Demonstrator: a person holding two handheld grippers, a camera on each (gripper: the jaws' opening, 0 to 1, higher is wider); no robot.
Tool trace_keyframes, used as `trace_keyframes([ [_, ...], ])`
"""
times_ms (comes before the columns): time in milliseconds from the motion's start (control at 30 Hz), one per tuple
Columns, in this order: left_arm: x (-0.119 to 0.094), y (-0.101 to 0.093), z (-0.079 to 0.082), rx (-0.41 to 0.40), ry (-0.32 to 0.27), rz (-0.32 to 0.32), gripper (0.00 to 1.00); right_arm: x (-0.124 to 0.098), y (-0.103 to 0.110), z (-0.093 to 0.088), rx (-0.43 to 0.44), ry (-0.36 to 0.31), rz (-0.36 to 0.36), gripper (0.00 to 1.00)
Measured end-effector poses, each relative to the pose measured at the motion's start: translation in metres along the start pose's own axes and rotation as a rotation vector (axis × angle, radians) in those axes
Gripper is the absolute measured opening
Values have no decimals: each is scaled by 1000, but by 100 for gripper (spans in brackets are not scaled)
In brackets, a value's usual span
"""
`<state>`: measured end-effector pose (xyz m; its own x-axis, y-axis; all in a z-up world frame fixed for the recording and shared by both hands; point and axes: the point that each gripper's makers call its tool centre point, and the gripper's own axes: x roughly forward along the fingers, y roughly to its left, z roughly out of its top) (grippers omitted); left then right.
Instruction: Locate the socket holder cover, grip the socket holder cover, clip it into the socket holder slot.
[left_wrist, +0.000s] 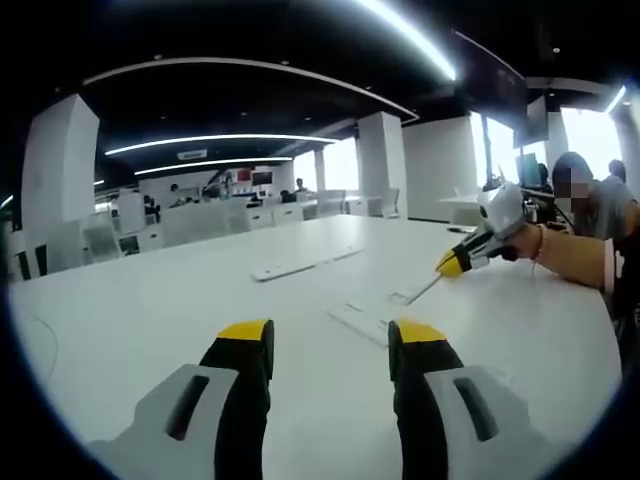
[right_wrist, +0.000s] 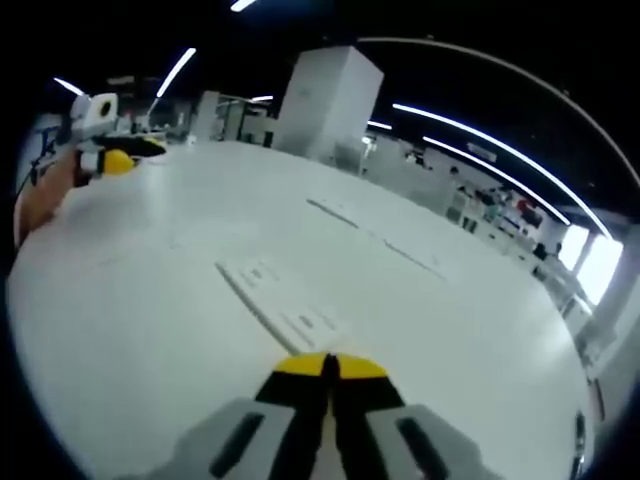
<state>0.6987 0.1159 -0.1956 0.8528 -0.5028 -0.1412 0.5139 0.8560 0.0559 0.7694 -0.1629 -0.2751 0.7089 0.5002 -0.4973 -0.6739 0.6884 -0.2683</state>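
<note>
1. Left gripper view, far left: a white table (left_wrist: 150, 310) spreads across the frame, with white pillars and ceiling light strips beyond it.
2. At the bottom of that view the left gripper (left_wrist: 330, 345) rises with its yellow-tipped jaws spread wide apart and nothing between them; it is released.
3. Beyond the jaws, past the middle of the table, a long white strip (left_wrist: 300, 264) lies flat. Whether it is the socket holder cannot be told.
4. Closer, just ahead of the right-hand jaw, a flat white socket holder cover (left_wrist: 358, 322) lies on the table, apart from the jaws.
5. Further right, another thin white piece (left_wrist: 415, 291) rests slanted on the table, its far end at the tip of the right gripper (left_wrist: 450, 264), which a person's hand (left_wrist: 525, 240) holds. Whether those jaws pinch the piece is unclear here.
6. Right gripper view, upper left: the left gripper (right_wrist: 115, 160) appears small at the table edge.
7. At the centre of that view the white cover (right_wrist: 285, 305) lies flat on the table (right_wrist: 470, 330), just ahead of the jaws.
8. At the bottom, the right gripper (right_wrist: 328, 366) has its yellow tips pressed together, clenched, with nothing visible between them.
</note>
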Motion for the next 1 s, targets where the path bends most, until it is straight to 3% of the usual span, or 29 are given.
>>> trace_keyframes([
  [1000,0,-2,-1,0,8,-2,46,1,0,1,-10,-1,-5,4],
])
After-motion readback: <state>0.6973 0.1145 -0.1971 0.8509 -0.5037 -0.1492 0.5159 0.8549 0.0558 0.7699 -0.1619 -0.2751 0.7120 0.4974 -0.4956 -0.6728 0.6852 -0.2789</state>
